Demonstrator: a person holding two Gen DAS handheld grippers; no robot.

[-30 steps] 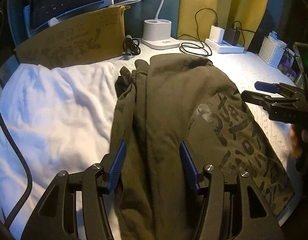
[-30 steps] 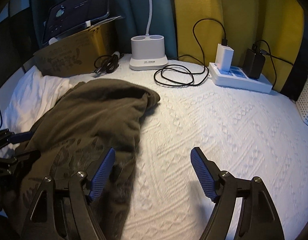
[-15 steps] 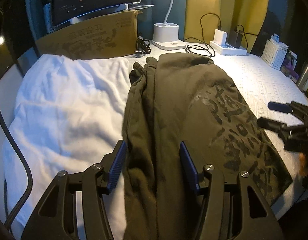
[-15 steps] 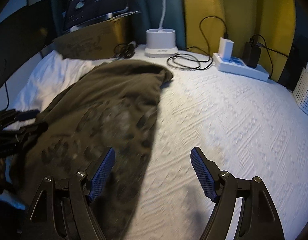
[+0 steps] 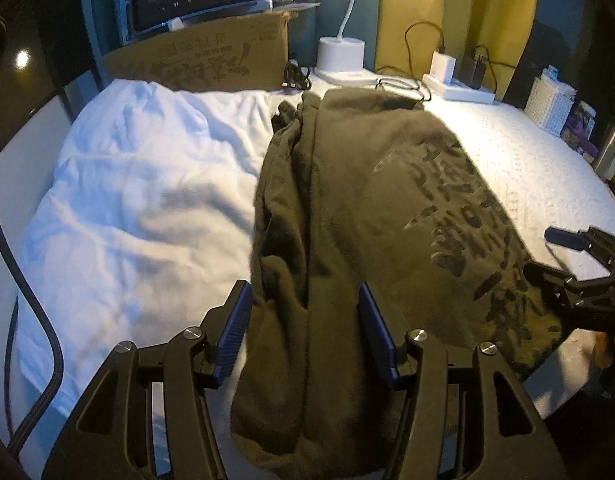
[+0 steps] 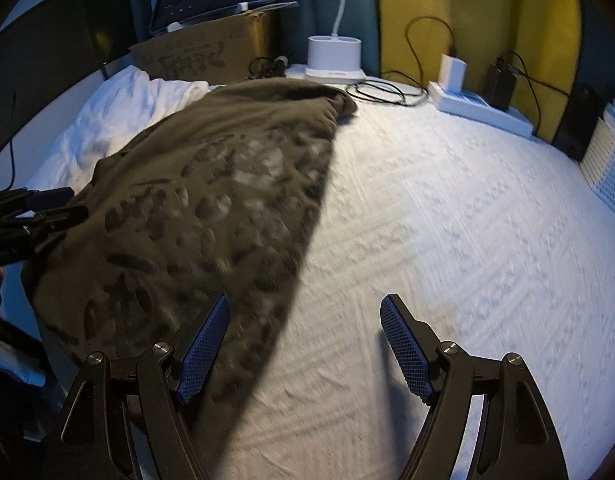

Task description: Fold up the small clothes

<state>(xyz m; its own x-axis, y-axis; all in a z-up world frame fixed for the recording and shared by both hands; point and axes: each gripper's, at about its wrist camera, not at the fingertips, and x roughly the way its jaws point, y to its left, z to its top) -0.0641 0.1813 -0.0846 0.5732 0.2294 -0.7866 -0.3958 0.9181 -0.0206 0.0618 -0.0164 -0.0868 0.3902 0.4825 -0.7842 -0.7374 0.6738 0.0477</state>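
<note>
Lying lengthwise, the olive printed garment (image 5: pixel 367 216) is folded narrow; both grippers' jaws spread, empty.

A worktop (image 6: pixel 447 220) covered in white textured cloth is backed by yellow and teal curtains (image 6: pixel 479 12), with a cardboard box (image 5: pixel 211 58), a white lamp base (image 6: pixel 334 58), a power strip (image 6: pixel 483 108) and a white basket (image 5: pixel 549 104) ranged along its far edge under warm light.

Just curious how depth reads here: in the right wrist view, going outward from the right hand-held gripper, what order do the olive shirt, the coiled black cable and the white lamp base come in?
1. Olive printed shirt, left, reaching its left finger.
2. Coiled black cable, ahead, mid-distance.
3. White lamp base, farthest, by the curtain.
</note>
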